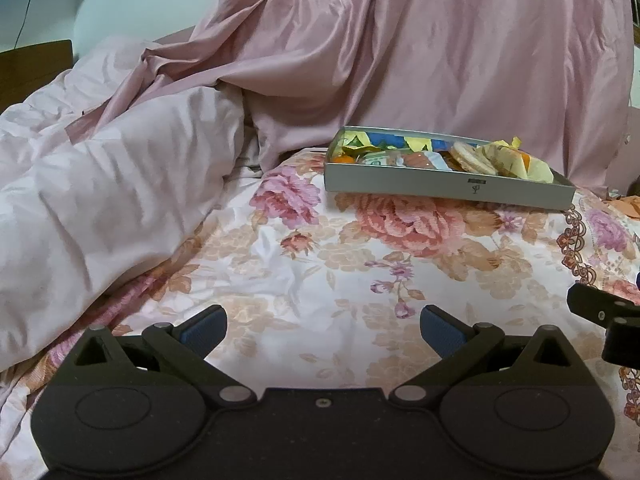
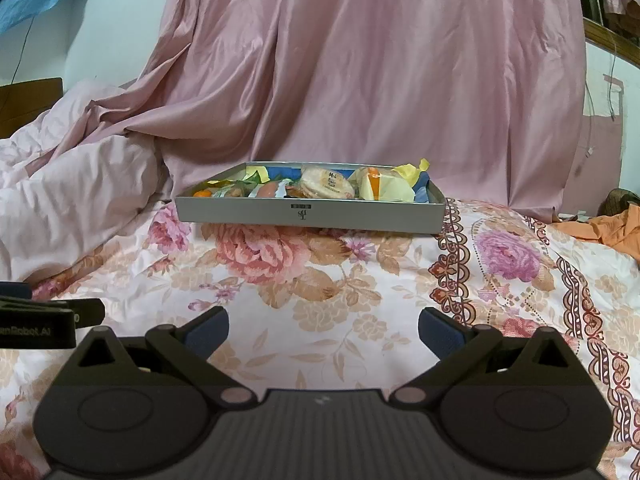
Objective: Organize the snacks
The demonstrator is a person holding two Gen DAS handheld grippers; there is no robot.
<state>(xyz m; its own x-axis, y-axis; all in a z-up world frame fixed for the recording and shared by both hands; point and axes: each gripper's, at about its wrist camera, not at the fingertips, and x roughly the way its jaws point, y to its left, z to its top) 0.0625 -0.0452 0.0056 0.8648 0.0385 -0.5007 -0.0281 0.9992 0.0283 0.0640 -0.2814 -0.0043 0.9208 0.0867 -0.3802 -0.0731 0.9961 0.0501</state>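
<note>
A shallow grey box [image 1: 448, 186] [image 2: 308, 216] lies on the floral bedsheet ahead of both grippers. It holds several wrapped snacks: round rice crackers [image 2: 326, 184], yellow-wrapped packets [image 2: 384, 190], an orange piece [image 2: 202, 193] at its left end. My left gripper [image 1: 323, 330] is open and empty, low over the sheet, well short of the box. My right gripper [image 2: 323, 330] is open and empty too, facing the box front. Each gripper's side shows at the other view's edge, in the left wrist view [image 1: 604, 312] and in the right wrist view [image 2: 48, 316].
A rumpled pale pink duvet [image 1: 100, 184] piles up on the left. A pink satin cloth [image 2: 360, 80] hangs behind the box. An orange garment [image 2: 608, 228] lies at the far right. The floral sheet [image 2: 320, 292] stretches between grippers and box.
</note>
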